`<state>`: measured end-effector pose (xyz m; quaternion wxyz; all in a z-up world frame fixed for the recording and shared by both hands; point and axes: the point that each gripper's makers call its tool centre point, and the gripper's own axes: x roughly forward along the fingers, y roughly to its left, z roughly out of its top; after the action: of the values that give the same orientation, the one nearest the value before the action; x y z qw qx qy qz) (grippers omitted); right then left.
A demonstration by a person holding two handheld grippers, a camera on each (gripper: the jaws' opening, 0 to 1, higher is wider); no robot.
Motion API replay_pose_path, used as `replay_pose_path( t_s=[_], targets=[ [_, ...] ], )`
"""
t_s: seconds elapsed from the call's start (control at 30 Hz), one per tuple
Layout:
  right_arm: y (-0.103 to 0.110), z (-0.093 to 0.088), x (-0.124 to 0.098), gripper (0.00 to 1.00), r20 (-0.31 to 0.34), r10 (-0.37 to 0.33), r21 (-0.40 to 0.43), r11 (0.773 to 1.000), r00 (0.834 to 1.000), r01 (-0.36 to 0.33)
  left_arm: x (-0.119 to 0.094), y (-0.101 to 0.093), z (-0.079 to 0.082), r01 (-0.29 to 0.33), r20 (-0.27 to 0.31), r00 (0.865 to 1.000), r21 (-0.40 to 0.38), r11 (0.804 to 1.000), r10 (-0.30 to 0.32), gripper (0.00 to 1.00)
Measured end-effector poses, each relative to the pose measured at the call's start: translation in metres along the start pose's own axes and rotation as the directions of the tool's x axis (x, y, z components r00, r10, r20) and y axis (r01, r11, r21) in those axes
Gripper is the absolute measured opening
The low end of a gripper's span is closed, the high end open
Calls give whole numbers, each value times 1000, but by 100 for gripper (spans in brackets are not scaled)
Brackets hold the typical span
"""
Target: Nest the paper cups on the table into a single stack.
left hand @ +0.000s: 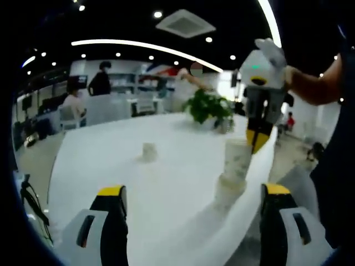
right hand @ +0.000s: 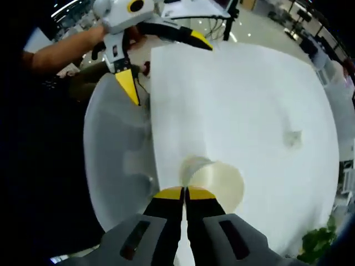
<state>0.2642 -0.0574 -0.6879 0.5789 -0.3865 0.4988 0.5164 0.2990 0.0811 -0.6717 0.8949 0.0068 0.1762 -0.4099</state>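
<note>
A wide white bench is taking up most of the room in front of me, curving away toward shelves and seated people at the far side. A green plant is sitting at its far edge. Near the right rim, the right claw is reaching down from above and pinching the lip of a paper cup, which is sitting partly down in a second cup standing on the bench. In the right gripper view those yellow tips are pressing together on the rim of the cup, its open mouth showing just beyond them. The left claw is hanging spread wide with nothing in it, beside the bench edge. Farther in, a lone small cup is standing well apart from the others.
</note>
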Motion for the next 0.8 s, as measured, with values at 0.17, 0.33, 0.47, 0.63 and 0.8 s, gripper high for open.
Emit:
replay_pose_path(
  t_s=[0.17, 0.33, 0.47, 0.63, 0.8],
  targets=[
    [-1, -3, 10, 0, -1, 0, 8, 1000, 1000, 0, 0, 0, 0, -2, 2, 1000, -4, 1000, 2, 99],
    [0, -2, 18, 0, 12, -2, 9, 1000, 1000, 2, 0, 1, -2, -7, 0, 1000, -8, 1000, 7, 99],
    [3, -4, 27, 0, 5, 1, 4, 1000, 1000, -1, 0, 1, -3, -9, 1, 1000, -12, 1000, 9, 99],
    [3, -7, 34, 0, -10, -10, -7, 1000, 1000, 10, -1, 2, -3, -12, 3, 1000, -15, 1000, 12, 99],
    [1, -6, 41, 0, -7, -21, -12, 1000, 1000, 21, -1, 2, -4, -15, 4, 1000, -19, 1000, 15, 99]
  ],
)
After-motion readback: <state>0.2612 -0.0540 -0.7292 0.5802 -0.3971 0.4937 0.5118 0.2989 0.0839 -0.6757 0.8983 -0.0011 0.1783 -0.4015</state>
